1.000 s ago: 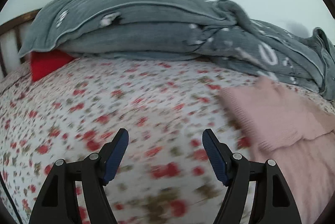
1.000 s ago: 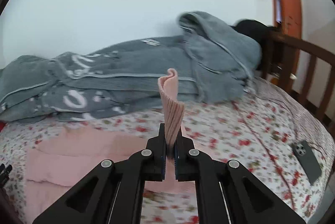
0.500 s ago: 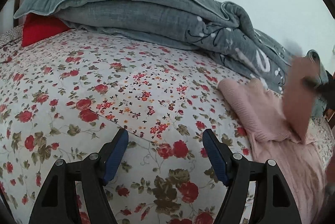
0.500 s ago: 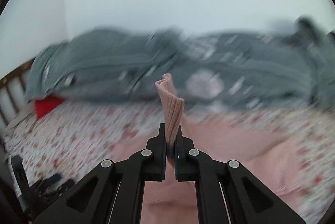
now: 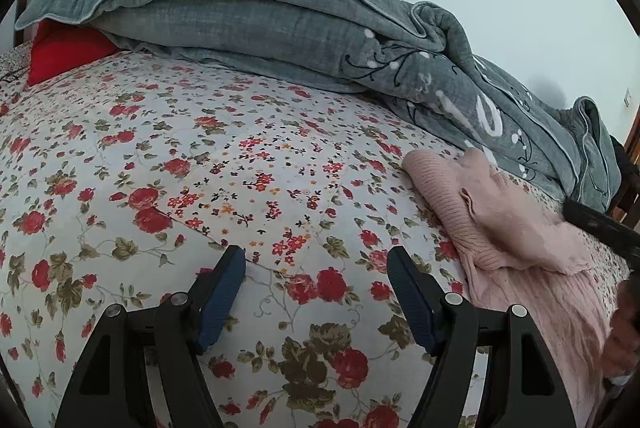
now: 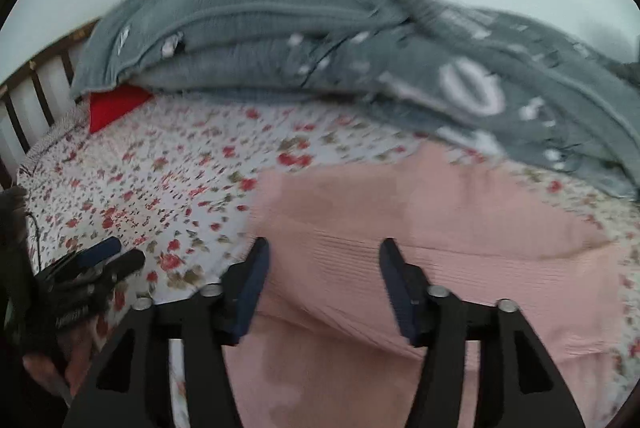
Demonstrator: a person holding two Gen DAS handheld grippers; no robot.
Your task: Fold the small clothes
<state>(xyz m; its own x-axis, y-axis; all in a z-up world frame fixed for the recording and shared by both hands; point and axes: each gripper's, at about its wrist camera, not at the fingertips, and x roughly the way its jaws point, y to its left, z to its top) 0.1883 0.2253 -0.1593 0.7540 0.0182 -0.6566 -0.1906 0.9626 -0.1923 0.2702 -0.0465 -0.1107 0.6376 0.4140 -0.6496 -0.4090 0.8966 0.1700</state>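
Lying soft and ribbed on the floral bedsheet [image 5: 248, 163], our pink knit garment [image 6: 420, 228] looks light and floppy, so we reckon it will sag and slide unless we pinch it at a hem or a corner through both layers. Our right gripper [image 6: 322, 268] hangs over it, jaws opening, nothing pinched between them. Our left gripper [image 5: 316, 280] stands apart over bare sheet, beside the garment. Behind, the grey blanket [image 5: 280, 11] is heaped along the wall.
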